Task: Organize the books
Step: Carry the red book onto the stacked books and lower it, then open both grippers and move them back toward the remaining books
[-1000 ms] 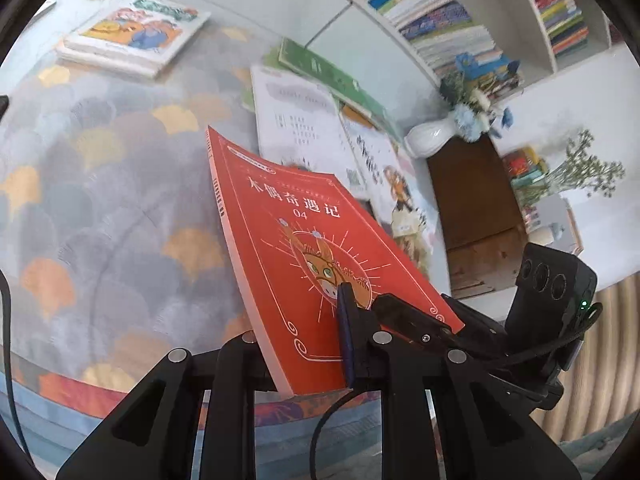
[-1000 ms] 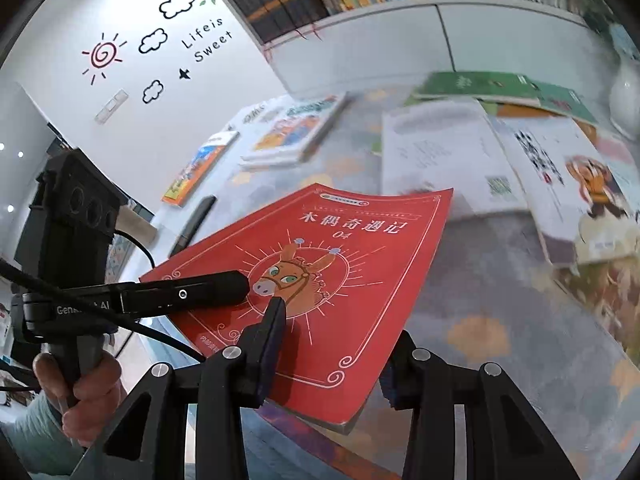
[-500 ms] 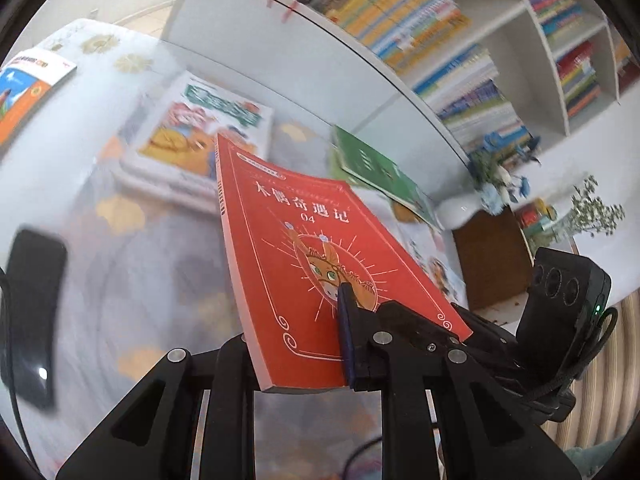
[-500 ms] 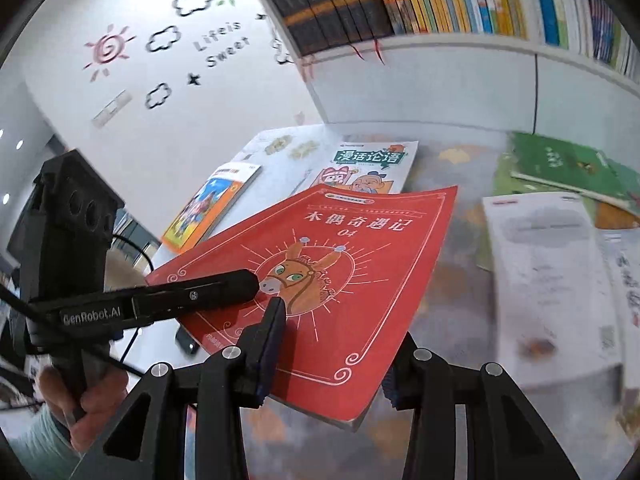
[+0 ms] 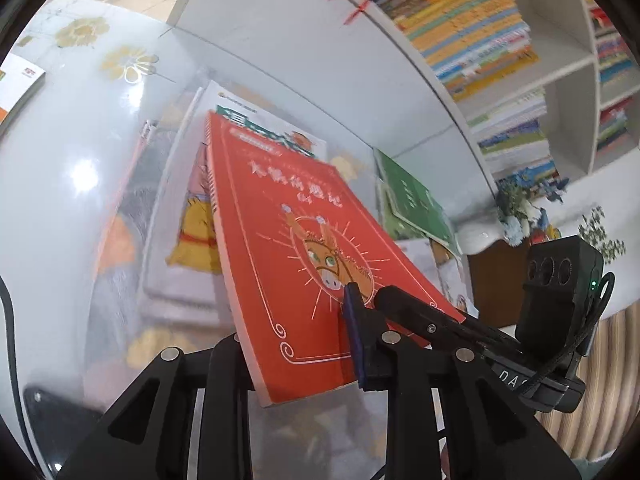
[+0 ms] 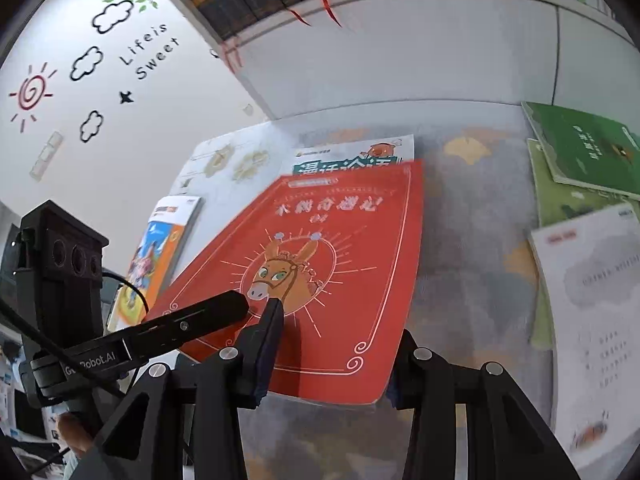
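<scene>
A red book point(image 5: 288, 248) with a donkey on its cover is held tilted between both grippers. My left gripper point(image 5: 294, 320) has one pad on the cover and one finger under the spine edge; its jaws are opening, with the pad still against the cover. In the right wrist view my right gripper point(image 6: 338, 328) is shut on the red book point(image 6: 328, 248) at its near edge. The book's far edge hangs over a white book with a green title point(image 6: 348, 156), which tops a small stack point(image 5: 180, 280).
Green books point(image 6: 584, 148) and a white-covered book point(image 6: 592, 300) lie to the right on the patterned tablecloth point(image 6: 472, 240). An orange and blue book point(image 6: 160, 256) lies to the left, and a dark phone point(image 5: 52, 412) sits near the table's edge. Bookshelves point(image 5: 480, 24) line the wall behind.
Both grippers have carried the red book leftward across the table and slightly lower, from over the patterned cloth to above the stack with the green-titled book.
</scene>
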`<state>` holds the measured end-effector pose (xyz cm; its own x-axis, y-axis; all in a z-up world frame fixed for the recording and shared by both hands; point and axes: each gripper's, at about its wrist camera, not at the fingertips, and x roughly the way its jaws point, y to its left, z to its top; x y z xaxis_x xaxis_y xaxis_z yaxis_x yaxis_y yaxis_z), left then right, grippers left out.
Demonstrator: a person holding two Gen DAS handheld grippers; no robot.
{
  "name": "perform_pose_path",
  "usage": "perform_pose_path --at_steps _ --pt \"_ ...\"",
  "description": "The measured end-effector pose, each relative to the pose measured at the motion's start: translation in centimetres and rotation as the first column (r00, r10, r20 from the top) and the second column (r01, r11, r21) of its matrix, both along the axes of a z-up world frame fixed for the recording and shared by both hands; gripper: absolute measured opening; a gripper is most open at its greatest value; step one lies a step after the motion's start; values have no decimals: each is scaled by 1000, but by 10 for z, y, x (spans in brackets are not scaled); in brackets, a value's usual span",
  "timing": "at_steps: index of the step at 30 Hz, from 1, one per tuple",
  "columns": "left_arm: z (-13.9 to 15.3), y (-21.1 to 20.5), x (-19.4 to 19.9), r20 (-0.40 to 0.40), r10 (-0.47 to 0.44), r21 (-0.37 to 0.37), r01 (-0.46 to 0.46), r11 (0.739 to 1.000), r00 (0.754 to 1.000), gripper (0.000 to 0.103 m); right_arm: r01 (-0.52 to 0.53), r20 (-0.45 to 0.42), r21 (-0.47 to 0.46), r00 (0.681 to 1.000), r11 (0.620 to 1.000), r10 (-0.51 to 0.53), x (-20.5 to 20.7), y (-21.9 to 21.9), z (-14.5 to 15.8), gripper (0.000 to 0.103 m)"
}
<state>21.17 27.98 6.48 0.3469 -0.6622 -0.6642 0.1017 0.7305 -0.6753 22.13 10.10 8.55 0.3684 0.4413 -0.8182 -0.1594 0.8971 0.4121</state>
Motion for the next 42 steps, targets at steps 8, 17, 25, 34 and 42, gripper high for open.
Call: perform_pose_path --at_steps 8,17,25,34,42 --pt "-38 26 21 -95 72 1 -73 997 993 25 31 -84 -6 996 1000 -31 22 9 -35 42" --pt "-31 51 -30 -92 189 89 -181 979 978 27 -26 -115 -8 993 1000 25 -2 1 -42 55" --pt "-25 -3 -106 -97 86 96 -77 992 992 27 -47 -127 -129 991 991 30 -101 -61 -43 56" --pt "-10 -102 -153 -103 33 155 -17 988 994 32 17 -114 -122 993 992 -31 -181 -161 -32 56" --pt "-7 -210 -146 -96 -73 161 87 983 993 32 172 -117 -90 976 981 -182 -196 -266 -20 56"
